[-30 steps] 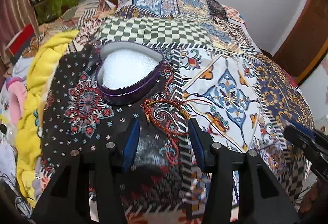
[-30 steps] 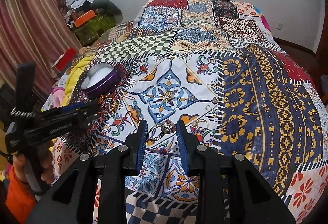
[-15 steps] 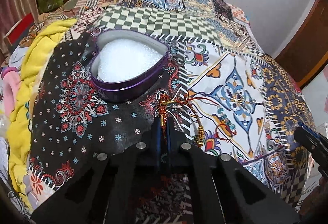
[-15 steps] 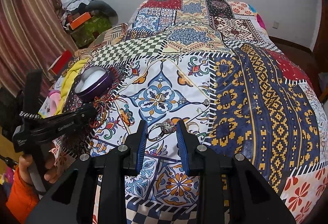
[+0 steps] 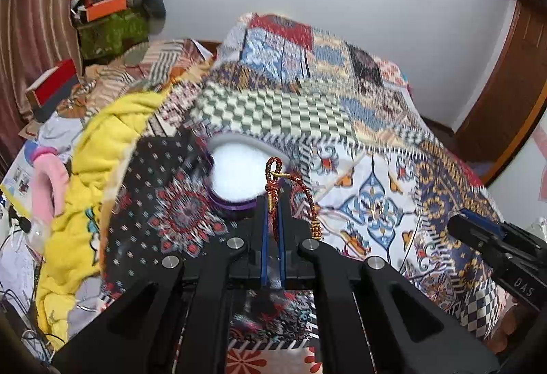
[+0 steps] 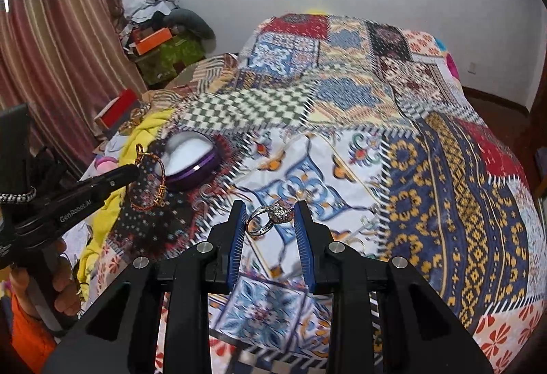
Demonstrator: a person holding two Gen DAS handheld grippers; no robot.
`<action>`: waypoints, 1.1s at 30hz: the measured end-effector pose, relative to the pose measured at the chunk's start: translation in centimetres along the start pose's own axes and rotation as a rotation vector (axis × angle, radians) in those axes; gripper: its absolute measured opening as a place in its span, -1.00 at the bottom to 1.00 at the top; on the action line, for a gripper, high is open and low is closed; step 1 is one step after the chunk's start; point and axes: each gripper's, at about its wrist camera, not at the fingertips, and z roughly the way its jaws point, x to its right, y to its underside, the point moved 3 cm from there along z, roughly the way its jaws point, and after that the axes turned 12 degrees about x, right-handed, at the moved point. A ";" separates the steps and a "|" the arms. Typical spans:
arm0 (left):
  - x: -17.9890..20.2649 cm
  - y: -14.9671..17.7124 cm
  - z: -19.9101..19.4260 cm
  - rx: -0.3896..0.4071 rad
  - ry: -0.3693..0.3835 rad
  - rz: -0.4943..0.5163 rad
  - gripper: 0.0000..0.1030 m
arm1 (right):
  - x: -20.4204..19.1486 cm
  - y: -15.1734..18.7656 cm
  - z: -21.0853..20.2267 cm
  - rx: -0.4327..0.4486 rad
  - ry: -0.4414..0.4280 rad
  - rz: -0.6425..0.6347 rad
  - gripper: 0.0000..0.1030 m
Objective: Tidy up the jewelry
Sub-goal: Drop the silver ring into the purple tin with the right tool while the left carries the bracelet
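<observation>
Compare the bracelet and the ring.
The bracelet is red-and-gold cord; the ring is silver metal with a stone cluster. The bracelet hangs pinched in the left gripper; the ring sits between the right gripper's open jaws. Neither is in the tin.

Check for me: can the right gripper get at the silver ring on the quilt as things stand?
Probably yes. The right gripper is open, and the silver ring shows in the gap between its fingers with nothing across it. The left gripper, shut on the red cord bracelet, is off to the side.
</observation>
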 end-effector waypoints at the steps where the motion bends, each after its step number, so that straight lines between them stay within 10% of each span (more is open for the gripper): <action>1: -0.2 -0.4 -0.3 0.013 -0.002 -0.004 -0.94 | -0.3 -0.2 0.1 0.005 -0.003 -0.007 -0.49; 18: -3.8 -4.2 -1.6 0.139 -0.054 -0.014 -0.94 | -5.9 -4.8 2.3 0.088 -0.074 -0.105 -0.50; 33: -4.7 -3.5 4.4 0.051 -0.012 -0.005 -0.94 | -8.1 -6.3 7.9 0.052 -0.105 -0.137 -0.49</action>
